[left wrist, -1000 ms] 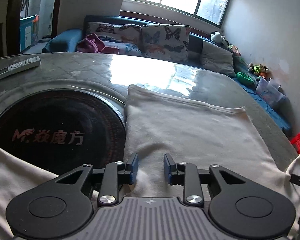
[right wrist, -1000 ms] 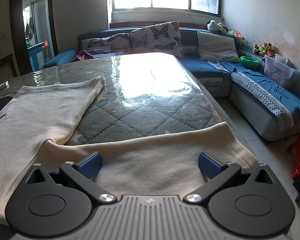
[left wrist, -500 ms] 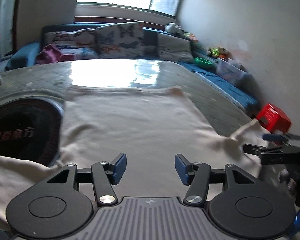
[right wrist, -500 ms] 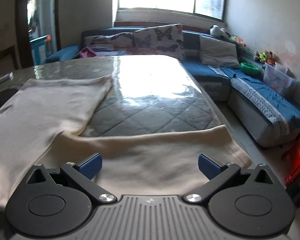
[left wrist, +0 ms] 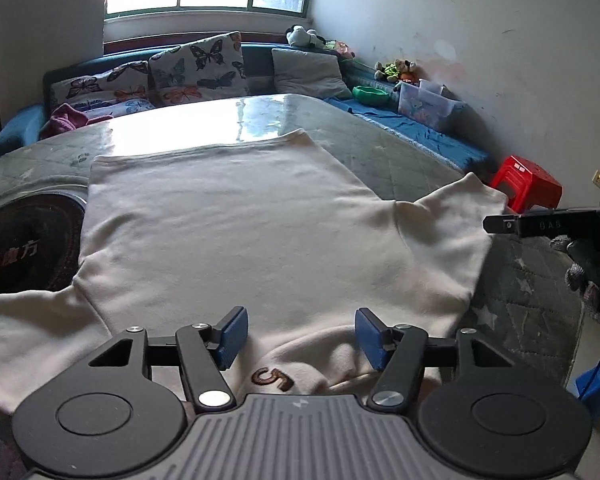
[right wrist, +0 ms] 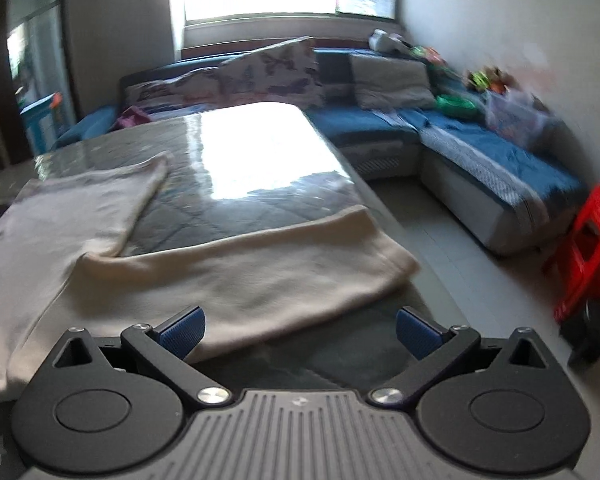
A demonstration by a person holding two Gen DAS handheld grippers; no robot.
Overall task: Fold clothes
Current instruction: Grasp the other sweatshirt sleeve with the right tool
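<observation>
The cream sweatshirt [left wrist: 240,220] lies spread flat on the bench [left wrist: 400,148], collar nearest, hem pointing away toward the window. The left hand-held gripper [left wrist: 298,336] hovers open just over the collar. The right hand-held gripper [right wrist: 298,330], also open and empty, faces the outstretched right sleeve [right wrist: 260,276], which runs crosswise before it. The right view is motion-blurred, and the left sleeve is cut off at the frame edge.
</observation>
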